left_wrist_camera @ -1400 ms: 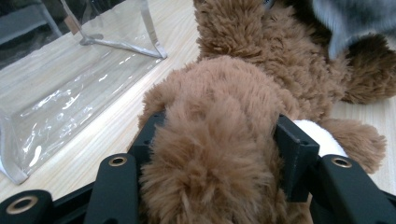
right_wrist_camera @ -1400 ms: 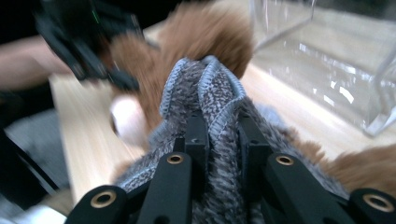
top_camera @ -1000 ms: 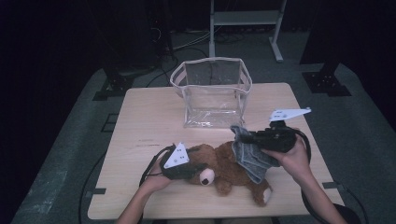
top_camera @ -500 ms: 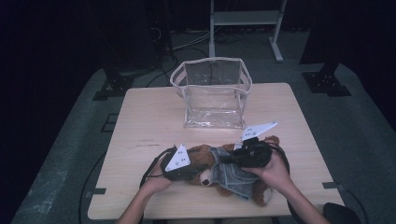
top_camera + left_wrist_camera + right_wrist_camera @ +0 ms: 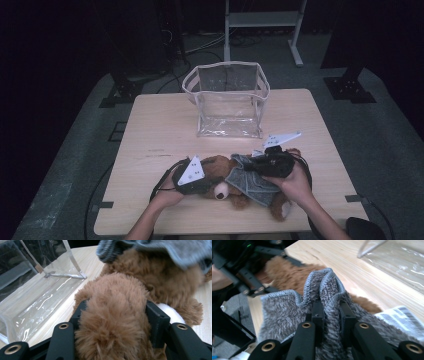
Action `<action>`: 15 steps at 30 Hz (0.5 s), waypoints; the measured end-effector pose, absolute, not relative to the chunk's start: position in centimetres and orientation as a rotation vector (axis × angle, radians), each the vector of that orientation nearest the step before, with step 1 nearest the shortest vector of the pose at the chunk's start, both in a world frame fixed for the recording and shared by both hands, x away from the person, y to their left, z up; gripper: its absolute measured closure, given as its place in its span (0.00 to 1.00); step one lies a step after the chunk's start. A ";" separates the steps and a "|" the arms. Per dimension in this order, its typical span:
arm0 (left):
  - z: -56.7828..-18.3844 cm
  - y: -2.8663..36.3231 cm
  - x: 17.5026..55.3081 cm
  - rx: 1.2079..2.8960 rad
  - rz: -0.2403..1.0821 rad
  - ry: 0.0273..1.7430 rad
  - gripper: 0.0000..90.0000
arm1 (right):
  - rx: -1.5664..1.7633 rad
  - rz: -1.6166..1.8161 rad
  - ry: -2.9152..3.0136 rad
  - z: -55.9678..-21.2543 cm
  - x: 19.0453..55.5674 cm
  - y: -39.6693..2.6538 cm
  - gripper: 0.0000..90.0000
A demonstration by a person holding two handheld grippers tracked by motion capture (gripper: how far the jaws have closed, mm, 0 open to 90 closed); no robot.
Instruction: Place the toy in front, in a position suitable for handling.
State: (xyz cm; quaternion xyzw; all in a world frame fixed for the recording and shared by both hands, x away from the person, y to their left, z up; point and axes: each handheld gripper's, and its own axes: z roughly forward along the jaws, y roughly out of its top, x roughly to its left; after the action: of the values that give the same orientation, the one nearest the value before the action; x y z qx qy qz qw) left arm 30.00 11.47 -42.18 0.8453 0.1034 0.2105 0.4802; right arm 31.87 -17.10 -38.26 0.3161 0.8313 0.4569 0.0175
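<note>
Brown plush and grey knit meet at the near edge of the table [image 5: 150,130] in the high view: a teddy bear [image 5: 220,176] lies on its back in front of me, and I am laying a small grey garment [image 5: 248,181] over its body. My left tongs [image 5: 196,184] are at the bear's head end, my right tongs [image 5: 260,165] over its middle with the cloth. A clear plastic bag [image 5: 227,100] stands open farther back, well apart from the bear and with nothing visible inside it.

From the left gripper view, my left tongs [image 5: 117,322] are clamped on a thick fold of the bear's [image 5: 120,315] brown fur, the two jaws pressing in from either side to pin the toy in place. The grey garment [image 5: 155,250] hangs just above, and the clear bag [image 5: 37,290] sits on the table behind.

From the right gripper view, my right tongs [image 5: 329,315] are together on a pinched ridge of the garment [image 5: 287,312], its stitched hem bunched up between the jaws. Brown fur of the bear [image 5: 287,272] shows beyond the cloth, and a white printed label [image 5: 399,317] lies at the right.

By my reading the job is only part done: the cloth is draped on the bear but not pulled round or onto it, so the dressing remains, and the bag waits unused.
</note>
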 end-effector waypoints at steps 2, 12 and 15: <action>-42.2 11.4 29.9 2.059 0.513 0.256 0.51 | 0.955 1.420 2.584 -38.3 31.1 -16.8 0.86; -42.3 11.6 29.9 2.048 0.508 0.254 0.51 | 0.789 1.377 2.630 -37.2 28.4 -17.3 0.86; -42.3 11.6 29.9 2.055 0.513 0.241 0.51 | 0.847 1.388 2.512 -35.6 29.7 -18.4 0.86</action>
State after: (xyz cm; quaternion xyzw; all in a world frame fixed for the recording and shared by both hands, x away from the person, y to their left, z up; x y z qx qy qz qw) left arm 29.89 11.58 -42.26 0.8436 0.0989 0.2108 0.4839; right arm 29.69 -18.45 -35.56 0.2823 0.8372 0.4624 0.0744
